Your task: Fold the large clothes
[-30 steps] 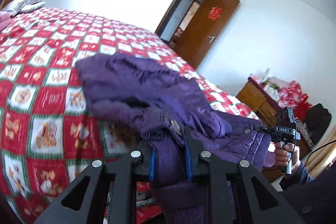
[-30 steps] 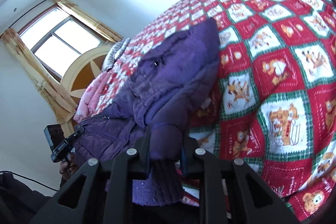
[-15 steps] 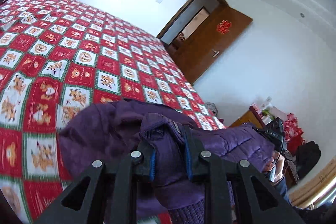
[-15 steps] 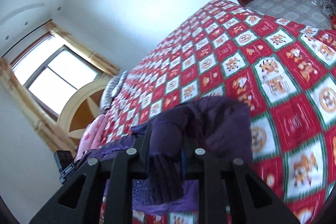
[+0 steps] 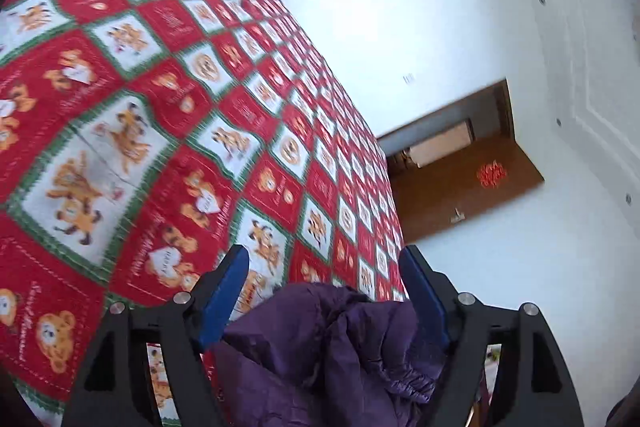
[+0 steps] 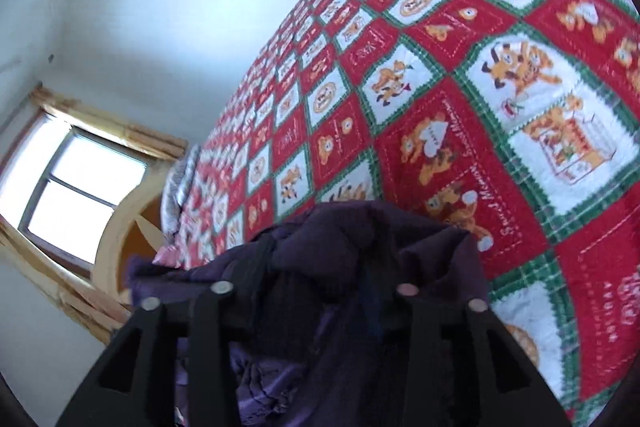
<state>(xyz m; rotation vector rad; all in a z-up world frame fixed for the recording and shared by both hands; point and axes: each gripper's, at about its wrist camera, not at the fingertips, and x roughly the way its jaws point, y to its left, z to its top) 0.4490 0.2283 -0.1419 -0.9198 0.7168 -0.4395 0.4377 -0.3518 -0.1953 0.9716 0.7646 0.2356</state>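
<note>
Purple jacket [image 5: 328, 355] lay bunched on the bed [image 5: 168, 131]; your left tool [image 5: 324, 291] gaped, right tool's [image 6: 316, 291] grip unclear; regrasping seemed next.

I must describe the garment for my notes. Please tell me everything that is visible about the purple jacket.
The purple jacket is dark violet, of thin quilted fabric that looks padded and slightly shiny. It lies bunched and creased on the red patterned bedspread, near its edge. In the left wrist view it sits between the open blue pads of the left tool, loose. In the right wrist view it heaps over the right tool, hiding the fingers.
</note>
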